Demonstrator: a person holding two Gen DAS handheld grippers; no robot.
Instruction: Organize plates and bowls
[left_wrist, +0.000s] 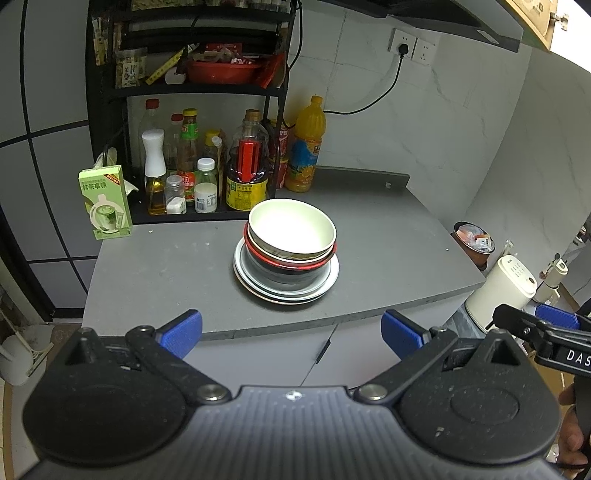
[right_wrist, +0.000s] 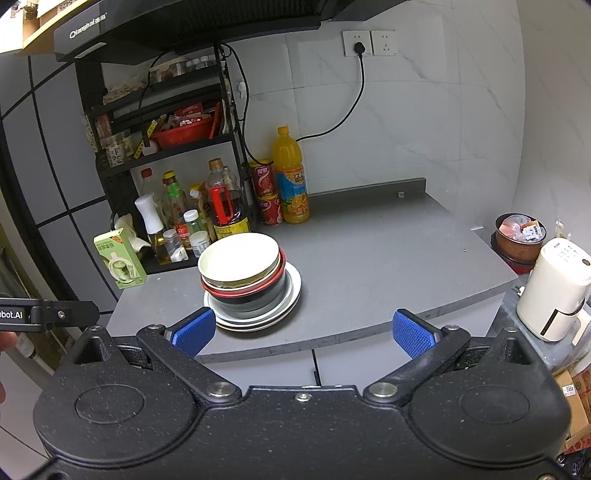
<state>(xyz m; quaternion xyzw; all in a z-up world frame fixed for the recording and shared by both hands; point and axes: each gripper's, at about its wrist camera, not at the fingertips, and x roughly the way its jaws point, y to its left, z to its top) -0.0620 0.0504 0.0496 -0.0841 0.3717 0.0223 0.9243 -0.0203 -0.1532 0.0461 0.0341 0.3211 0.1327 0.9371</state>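
From the left wrist, the left gripper (left_wrist: 291, 332) hangs off the counter's near edge, blue pads spread wide and holding nothing. On the grey counter (left_wrist: 155, 273), plates (left_wrist: 288, 293) carry a dark bowl (left_wrist: 280, 275), a red-rimmed bowl (left_wrist: 290, 263) and a cream bowl (left_wrist: 291, 229) (near the bottle rack).

From the right wrist, the right gripper (right_wrist: 304, 332) is likewise spread and empty; the stack sits ahead, left of centre, cream bowl (right_wrist: 238, 260) topmost.

Ahead of the tongs one stack is seen, made up of three nested bowls (left_wrist: 291, 230) on what appear to be three plates (left_wrist: 286, 288), though the plate rims are hard to separate. Beyond it, to the left, one green carton (left_wrist: 105, 201) is counted, and farther back one orange juice bottle (left_wrist: 306, 146) and two red cans (right_wrist: 266, 192).
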